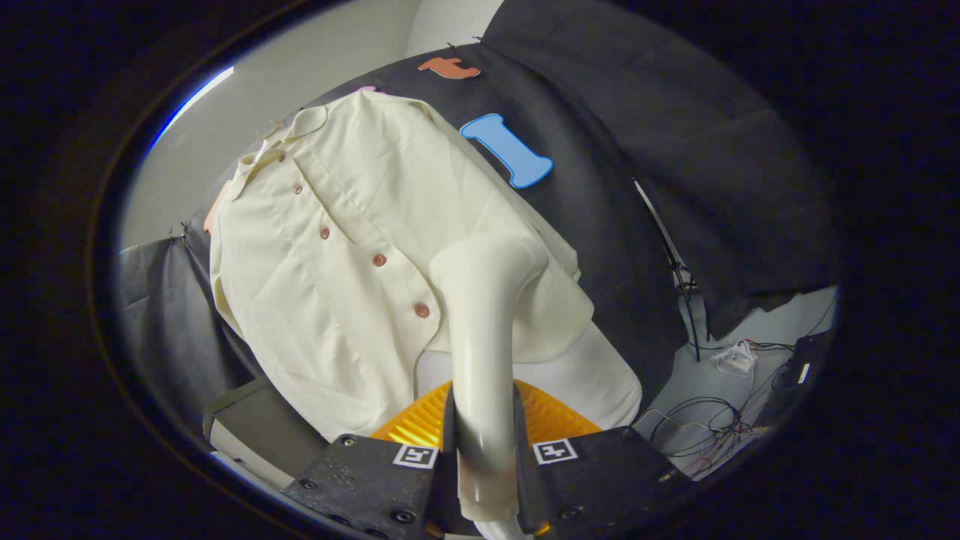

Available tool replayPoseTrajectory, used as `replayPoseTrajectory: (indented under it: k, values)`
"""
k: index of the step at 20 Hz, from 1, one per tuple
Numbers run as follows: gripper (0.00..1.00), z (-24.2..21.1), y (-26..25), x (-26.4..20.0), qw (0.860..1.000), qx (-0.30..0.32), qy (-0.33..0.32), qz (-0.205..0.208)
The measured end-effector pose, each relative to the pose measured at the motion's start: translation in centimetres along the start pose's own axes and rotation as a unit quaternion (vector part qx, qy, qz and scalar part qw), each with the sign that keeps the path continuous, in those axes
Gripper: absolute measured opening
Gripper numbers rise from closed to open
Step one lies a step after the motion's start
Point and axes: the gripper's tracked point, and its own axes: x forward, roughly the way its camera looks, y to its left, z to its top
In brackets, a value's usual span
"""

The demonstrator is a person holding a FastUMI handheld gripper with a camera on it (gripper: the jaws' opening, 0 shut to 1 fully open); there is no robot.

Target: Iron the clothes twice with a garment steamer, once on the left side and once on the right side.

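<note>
Claw (484, 450) clamps steamer (484, 315); steamer head hides shirt (337, 247) hem.

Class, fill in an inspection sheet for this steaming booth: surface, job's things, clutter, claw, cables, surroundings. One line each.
Surface: pale floor beyond the shirt, partly in view.
Job's things: cream buttoned shirt hanging against the dark cloth; garment steamer, its head against the shirt's lower front beside the button row.
Clutter: small white bundle on the floor.
Claw: claw shut on the steamer's handle, both fingers pressing it.
Cables: tangled wires on the floor.
Surroundings: black cloth wall; orange ribbed object behind the fingers.
</note>
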Motion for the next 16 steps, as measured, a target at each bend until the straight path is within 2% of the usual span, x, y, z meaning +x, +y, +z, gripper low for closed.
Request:
replayPoseTrajectory:
  k: [4,9,16]
  values:
    - [0.32,-1.7,-0.5,-1.7,1.0,0.009,0.008,-0.01]
    - [0.32,-1.8,0.5,-5.0,1.0,0.028,-0.006,-0.012]
    - [0.32,-2.5,6.0,-10.5,1.0,0.001,-0.019,-0.002]
